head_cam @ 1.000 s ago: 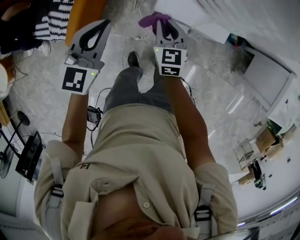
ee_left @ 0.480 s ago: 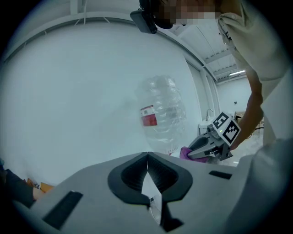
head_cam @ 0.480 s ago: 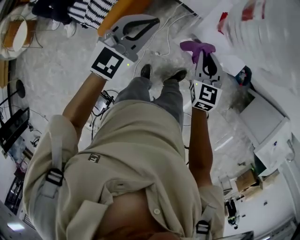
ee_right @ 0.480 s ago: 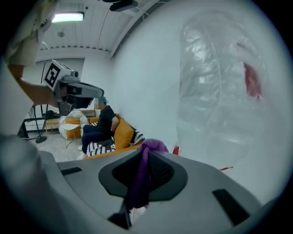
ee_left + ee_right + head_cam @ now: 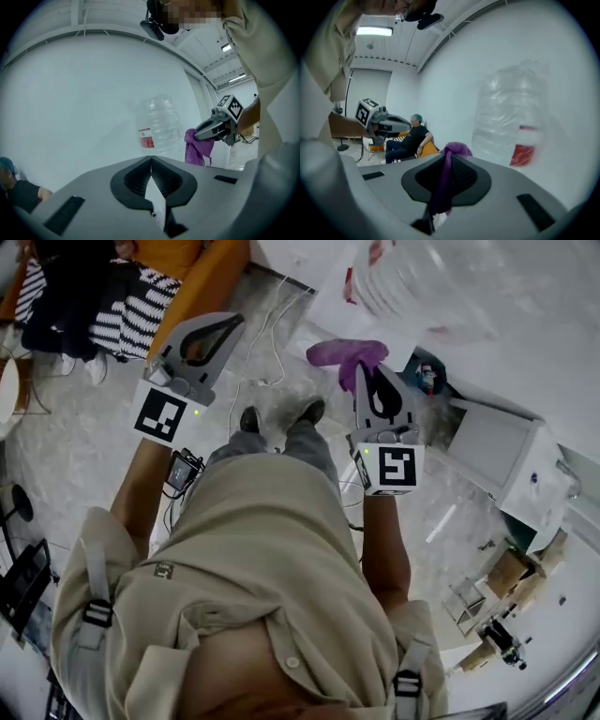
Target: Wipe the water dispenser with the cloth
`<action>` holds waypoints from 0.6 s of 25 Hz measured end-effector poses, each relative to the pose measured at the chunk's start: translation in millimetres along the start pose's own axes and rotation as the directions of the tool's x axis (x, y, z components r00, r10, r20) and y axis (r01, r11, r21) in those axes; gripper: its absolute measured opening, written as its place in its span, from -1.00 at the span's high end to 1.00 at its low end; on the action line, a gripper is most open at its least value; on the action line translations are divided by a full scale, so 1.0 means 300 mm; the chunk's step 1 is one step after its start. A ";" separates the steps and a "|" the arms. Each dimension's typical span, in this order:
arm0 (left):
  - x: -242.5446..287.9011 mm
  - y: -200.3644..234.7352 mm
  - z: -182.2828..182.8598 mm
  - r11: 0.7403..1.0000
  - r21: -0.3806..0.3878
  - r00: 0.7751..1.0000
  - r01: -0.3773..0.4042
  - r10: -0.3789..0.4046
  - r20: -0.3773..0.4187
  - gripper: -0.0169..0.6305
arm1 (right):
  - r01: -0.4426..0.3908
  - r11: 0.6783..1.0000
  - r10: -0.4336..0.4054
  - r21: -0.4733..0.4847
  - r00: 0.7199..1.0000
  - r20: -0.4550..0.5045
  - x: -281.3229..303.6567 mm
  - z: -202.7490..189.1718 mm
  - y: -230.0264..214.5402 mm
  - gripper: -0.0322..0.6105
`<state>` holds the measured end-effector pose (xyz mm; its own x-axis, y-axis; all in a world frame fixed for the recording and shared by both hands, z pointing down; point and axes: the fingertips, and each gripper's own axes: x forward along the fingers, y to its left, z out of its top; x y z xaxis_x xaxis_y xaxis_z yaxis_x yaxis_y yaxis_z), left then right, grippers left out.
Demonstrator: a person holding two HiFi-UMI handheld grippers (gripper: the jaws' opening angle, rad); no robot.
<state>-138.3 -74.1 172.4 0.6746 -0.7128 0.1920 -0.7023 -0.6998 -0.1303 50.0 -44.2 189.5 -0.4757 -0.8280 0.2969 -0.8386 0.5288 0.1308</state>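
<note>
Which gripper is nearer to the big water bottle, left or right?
Right. The right gripper, holding the purple cloth, is close to the water bottle. The left gripper is farther off on the person's left, with its fingers shut on nothing.

Nothing legible is showing up anywhere. The bottle mid-frame in the left gripper view is carrying a red label, but its print is blurring out. In the head view, left marker cube and right marker cube are showing square black-and-white codes only, and the shirt patch, lower left, is coming through too small.
</note>
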 end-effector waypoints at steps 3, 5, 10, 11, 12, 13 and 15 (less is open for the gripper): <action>-0.025 -0.053 0.045 1.000 0.024 1.000 0.015 -0.015 -0.004 0.90 | 0.030 1.000 -0.030 0.004 0.999 0.038 -0.114 0.094 -0.039 0.75; -0.040 -0.088 0.072 0.999 0.039 1.000 0.027 -0.027 0.003 0.90 | 0.049 0.999 -0.050 0.011 0.997 0.060 -0.182 0.140 -0.055 0.75; -0.073 -0.163 0.133 0.996 0.066 0.998 0.063 -0.065 0.022 0.90 | 0.093 0.995 -0.097 0.038 0.990 0.104 -0.324 0.220 -0.068 0.75; -0.079 -0.176 0.142 0.995 0.071 0.997 0.070 -0.072 0.027 0.90 | 0.103 0.994 -0.107 0.041 0.988 0.112 -0.348 0.231 -0.069 0.75; -0.087 -0.189 0.150 0.994 0.075 0.996 0.077 -0.079 0.031 0.90 | 0.113 0.993 -0.117 0.043 0.986 0.119 -0.372 0.239 -0.068 0.75; -0.096 -0.203 0.157 0.993 0.079 0.996 0.083 -0.086 0.034 0.90 | 0.121 0.992 -0.126 0.045 0.984 0.126 -0.397 0.246 -0.066 0.75; -0.118 -0.232 0.168 0.992 0.083 0.995 0.093 -0.097 0.040 0.90 | 0.139 0.989 -0.145 0.050 0.980 0.138 -0.447 0.256 -0.061 0.75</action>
<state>-101.9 -2.5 125.8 0.7480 -0.6429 0.1650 -0.6151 -0.7648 -0.1918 108.6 42.7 74.6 -0.3816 -0.9135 0.1412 -0.9087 0.3987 0.1237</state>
